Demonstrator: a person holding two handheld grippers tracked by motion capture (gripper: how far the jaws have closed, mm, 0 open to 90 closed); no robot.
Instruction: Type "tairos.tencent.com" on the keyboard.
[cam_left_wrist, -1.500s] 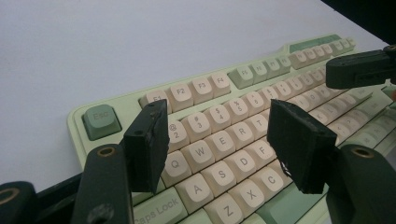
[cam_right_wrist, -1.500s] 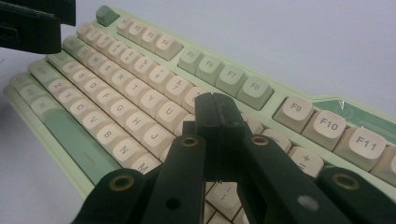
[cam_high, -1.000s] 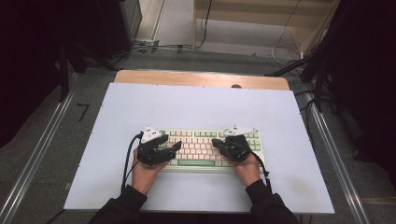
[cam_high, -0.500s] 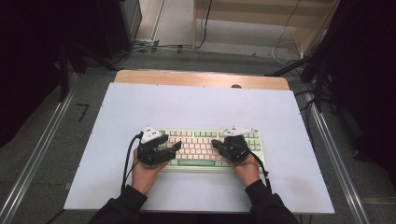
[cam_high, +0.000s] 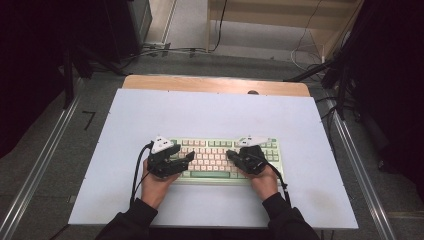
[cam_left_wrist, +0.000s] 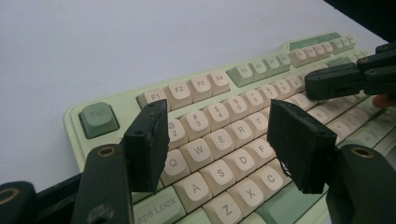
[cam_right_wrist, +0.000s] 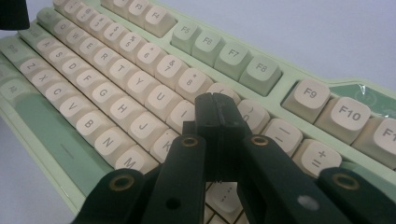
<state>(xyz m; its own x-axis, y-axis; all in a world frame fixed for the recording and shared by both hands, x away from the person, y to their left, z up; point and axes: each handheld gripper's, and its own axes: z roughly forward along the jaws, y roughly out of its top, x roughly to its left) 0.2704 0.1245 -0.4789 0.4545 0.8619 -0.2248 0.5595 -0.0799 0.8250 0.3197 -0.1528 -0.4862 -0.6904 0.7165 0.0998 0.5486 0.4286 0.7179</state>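
Note:
A pale green keyboard (cam_high: 220, 150) with cream keys lies near the front of the white table top (cam_high: 210, 110). My left gripper (cam_high: 188, 157) hovers over the keyboard's left end, and its jaws stand open. In the left gripper view this gripper (cam_left_wrist: 219, 121) frames the number and letter rows of the keyboard (cam_left_wrist: 219, 88), with nothing between the pads. My right gripper (cam_high: 230, 154) is over the right half, jaws shut and empty. In the right gripper view its tip (cam_right_wrist: 215, 114) sits just above the keys beside the I and K of the keyboard (cam_right_wrist: 140, 60). I cannot tell whether it touches them.
The right gripper's shut jaws (cam_left_wrist: 327, 81) reach in from the right of the left gripper view. Cables (cam_high: 310, 55) lie on the floor beyond a wooden strip (cam_high: 215, 84) at the table's far edge. Metal rails (cam_high: 40, 165) run along both sides.

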